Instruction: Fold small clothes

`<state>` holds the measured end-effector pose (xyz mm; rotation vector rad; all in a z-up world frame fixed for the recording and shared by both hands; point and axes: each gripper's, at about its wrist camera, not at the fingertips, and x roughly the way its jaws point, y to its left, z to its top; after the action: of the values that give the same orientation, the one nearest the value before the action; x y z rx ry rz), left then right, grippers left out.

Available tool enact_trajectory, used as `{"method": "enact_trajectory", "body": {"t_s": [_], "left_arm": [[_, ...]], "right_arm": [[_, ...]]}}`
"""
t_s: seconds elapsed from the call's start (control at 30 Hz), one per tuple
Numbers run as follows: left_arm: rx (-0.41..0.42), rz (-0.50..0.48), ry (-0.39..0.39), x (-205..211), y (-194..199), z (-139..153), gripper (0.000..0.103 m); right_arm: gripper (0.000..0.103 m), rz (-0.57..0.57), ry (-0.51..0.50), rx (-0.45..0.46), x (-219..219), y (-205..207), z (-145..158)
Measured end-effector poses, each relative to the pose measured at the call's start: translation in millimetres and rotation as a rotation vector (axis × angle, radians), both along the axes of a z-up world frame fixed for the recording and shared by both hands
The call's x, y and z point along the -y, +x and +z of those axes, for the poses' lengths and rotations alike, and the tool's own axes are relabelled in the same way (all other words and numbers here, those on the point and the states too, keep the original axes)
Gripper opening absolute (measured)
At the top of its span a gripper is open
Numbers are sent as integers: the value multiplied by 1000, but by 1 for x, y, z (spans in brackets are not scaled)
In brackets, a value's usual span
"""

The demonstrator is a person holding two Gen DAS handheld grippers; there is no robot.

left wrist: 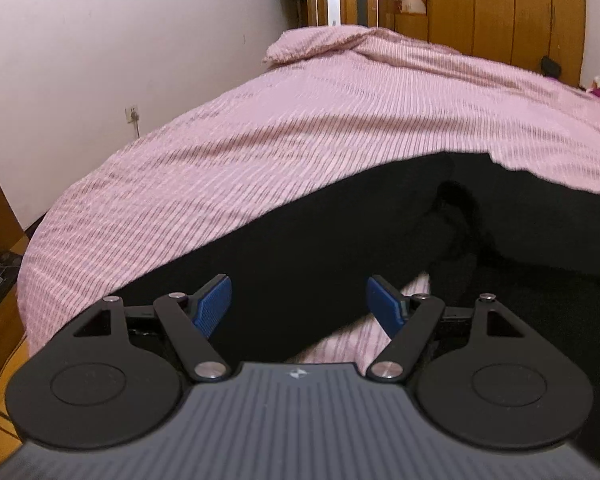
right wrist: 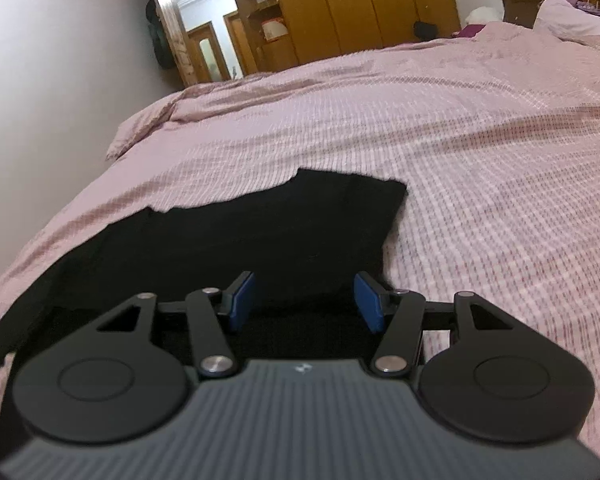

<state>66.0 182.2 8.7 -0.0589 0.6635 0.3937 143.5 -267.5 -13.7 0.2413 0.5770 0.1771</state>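
A black garment (left wrist: 300, 232) lies spread on the pink striped bedspread (left wrist: 300, 120). In the left wrist view it runs from lower left to the right edge, with a dark bunched fold (left wrist: 456, 208) near its middle. My left gripper (left wrist: 300, 296) hovers over its near edge, jaws wide apart, nothing between the blue pads. In the right wrist view the same black garment (right wrist: 260, 228) lies ahead with a squared far corner (right wrist: 396, 192). My right gripper (right wrist: 304, 296) hangs just above it, jaws apart, and the pads (right wrist: 366, 300) press on nothing.
The pink bedspread (right wrist: 480, 160) stretches far to the right. A white wall (left wrist: 80, 60) borders the bed's left side, with a socket (left wrist: 132, 114). Wooden wardrobes (left wrist: 500, 4) and a doorway (right wrist: 204, 24) stand beyond the bed. A pillow (left wrist: 312, 42) lies at the far end.
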Motion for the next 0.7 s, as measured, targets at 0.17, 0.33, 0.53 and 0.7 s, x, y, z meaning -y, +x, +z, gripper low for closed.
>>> {"method": "enact_trajectory", "body": {"t_s": [0.17,0.33,0.53,0.7], "left_arm": [[-44,-27,-9,-6,-13,-12,79],[-99,-5,51,-13,-16,-29,79],[-83,30,77,-30,-19,-47,86],[-44,84,97,-44,-11,-56,89]], "right_arm": [[57,6,-10,-46,-7,-10,-10],[57,-7,-14,-84,-13,-14,-20],[57,-32,-31,-115,-19,-13,-29],[58,-50,-51,-114,-24,-14,-31]]}}
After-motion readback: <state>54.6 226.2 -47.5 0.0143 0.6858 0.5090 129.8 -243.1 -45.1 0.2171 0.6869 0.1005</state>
